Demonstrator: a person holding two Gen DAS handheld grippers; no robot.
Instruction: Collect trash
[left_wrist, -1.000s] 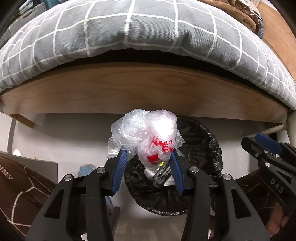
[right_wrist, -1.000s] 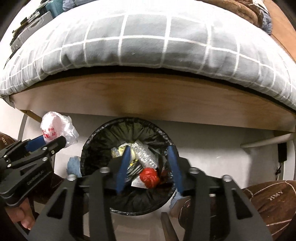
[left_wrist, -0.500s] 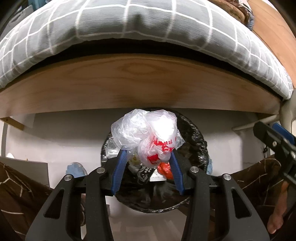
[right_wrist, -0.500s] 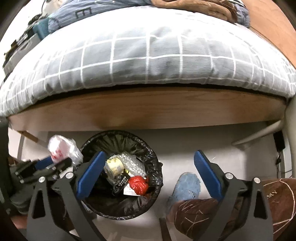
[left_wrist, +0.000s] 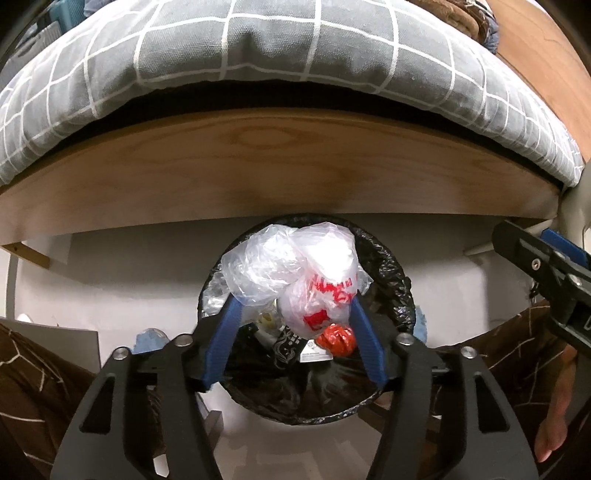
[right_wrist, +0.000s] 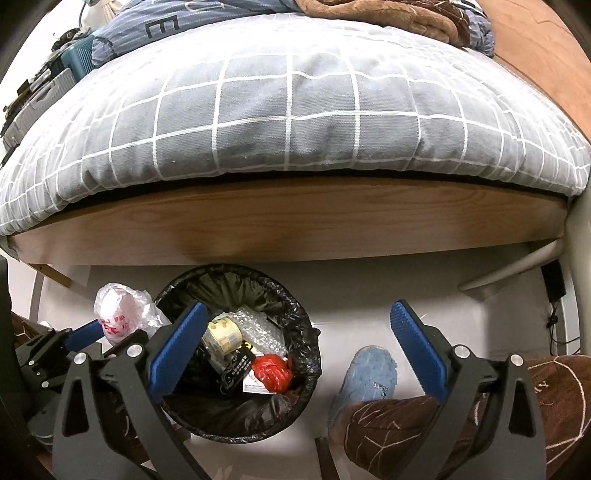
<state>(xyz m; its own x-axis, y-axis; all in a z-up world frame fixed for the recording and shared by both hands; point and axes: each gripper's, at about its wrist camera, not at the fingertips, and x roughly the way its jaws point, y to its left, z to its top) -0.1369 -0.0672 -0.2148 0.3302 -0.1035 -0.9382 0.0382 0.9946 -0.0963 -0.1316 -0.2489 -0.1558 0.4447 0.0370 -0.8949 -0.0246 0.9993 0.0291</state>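
**Crumpled bag hanging over the bin**

Looking down past both tools at a black-lined trash bin (left_wrist: 391, 273) standing on the pale floor just in front of a wooden bed frame (left_wrist: 258, 177). Lying over that frame, a grey quilt (right_wrist: 295, 110) with a white grid.

Left gripper (left_wrist: 295, 314): jaws opening, with a crumpled clear plastic bag (left_wrist: 295, 266) printed in red sitting between the blue pads. Bag bulging above the tips and appearing to touch both inner faces still (whether any pressure remains cannot be told). Hanging directly over the bin's mouth in the left wrist view; in the right wrist view, showing at the bin's left rim, bag (right_wrist: 118, 314) and left gripper (right_wrist: 96, 332) together.

Right gripper (right_wrist: 295, 332): spread wide, nothing between the blue pads, left pad overlapping the bin's (right_wrist: 295, 317) near-left rim in the picture, right pad out over bare floor.

Resting inside the bin: a red crumpled wad (right_wrist: 271, 373), a yellowish roll (right_wrist: 223, 334), bubble wrap (right_wrist: 258, 328) and a dark printed wrapper (right_wrist: 236, 369), all touching one another in a heap.

Lying on the floor just right of the bin, a blue slipper (right_wrist: 369, 376), with a brown patterned trouser leg (right_wrist: 480, 424) rising from it (the person's own).
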